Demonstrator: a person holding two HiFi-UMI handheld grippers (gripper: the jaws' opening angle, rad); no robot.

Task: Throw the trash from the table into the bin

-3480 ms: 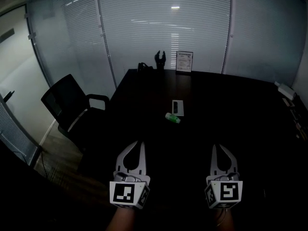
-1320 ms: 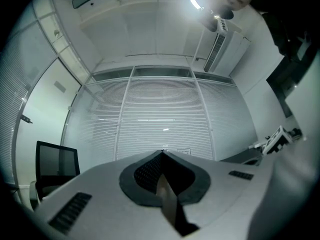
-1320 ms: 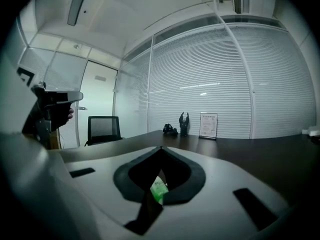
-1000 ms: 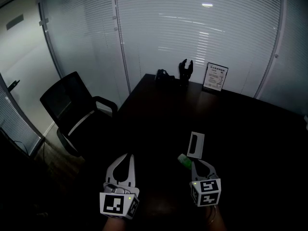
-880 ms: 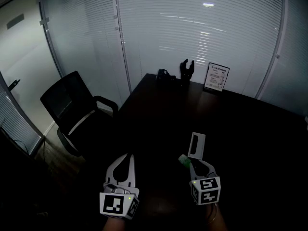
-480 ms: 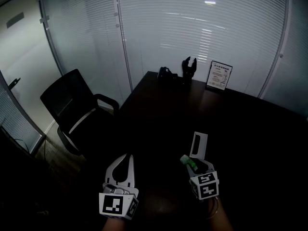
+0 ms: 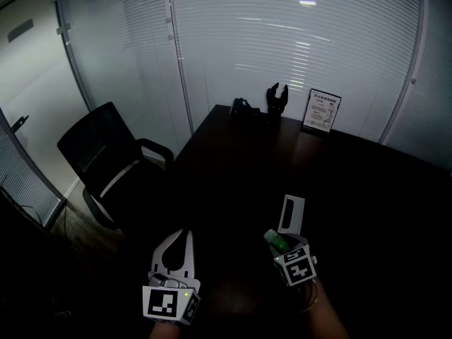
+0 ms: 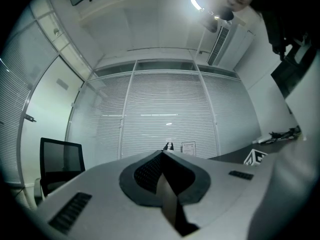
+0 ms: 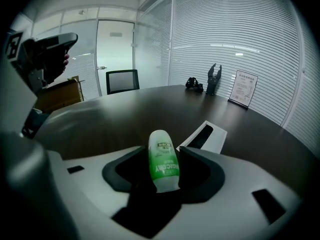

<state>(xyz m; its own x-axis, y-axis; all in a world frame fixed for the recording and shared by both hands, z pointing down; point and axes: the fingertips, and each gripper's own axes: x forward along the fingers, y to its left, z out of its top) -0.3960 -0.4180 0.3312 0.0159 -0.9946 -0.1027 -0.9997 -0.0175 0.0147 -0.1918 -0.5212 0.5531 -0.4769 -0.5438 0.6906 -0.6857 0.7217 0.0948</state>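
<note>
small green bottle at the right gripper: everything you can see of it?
The small green-and-white plastic bottle has a rounded whitish end pointing away from the right gripper's camera and a green printed label, too small to read. It lies on its side on the dark table, just short of a flat white box. The right gripper straddles it: its jaws, which have just been opening, flank it and are not clamped on it.

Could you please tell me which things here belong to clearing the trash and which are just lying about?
Job: green bottle, between the jaws of the right gripper, which have just been opening; white box beside it, possibly trash.
Lying about: framed sign, black claw-shaped object, office chair.
</note>
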